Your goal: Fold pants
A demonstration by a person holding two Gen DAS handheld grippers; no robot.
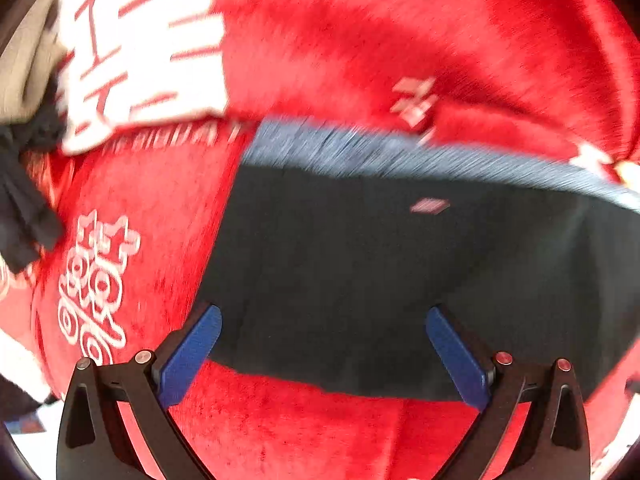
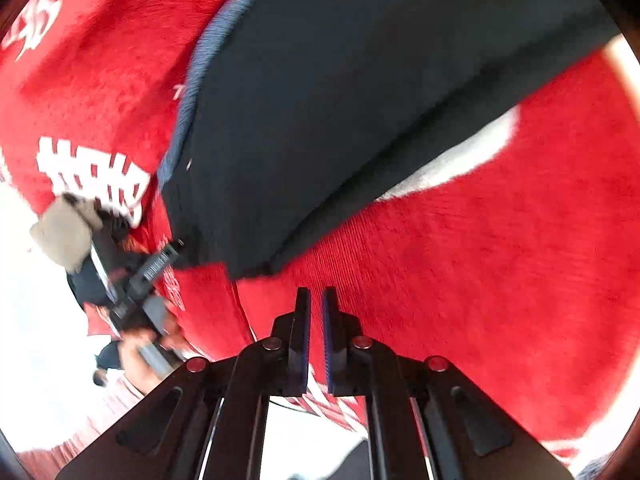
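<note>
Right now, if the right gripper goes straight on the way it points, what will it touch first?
Probably the red blanket: the right gripper, shut and empty, points at it just short of the corner of the dark pants. How near the pants' edge lies is unclear, so it might meet that instead.

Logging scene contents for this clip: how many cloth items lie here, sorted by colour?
Dark navy: 1, the folded pants with a grey-blue waistband.
Red with white print: 1, the cloth spread under them.
Beige: 1, a bundle at the edge, too blurred to identify.
Total: 3
</note>
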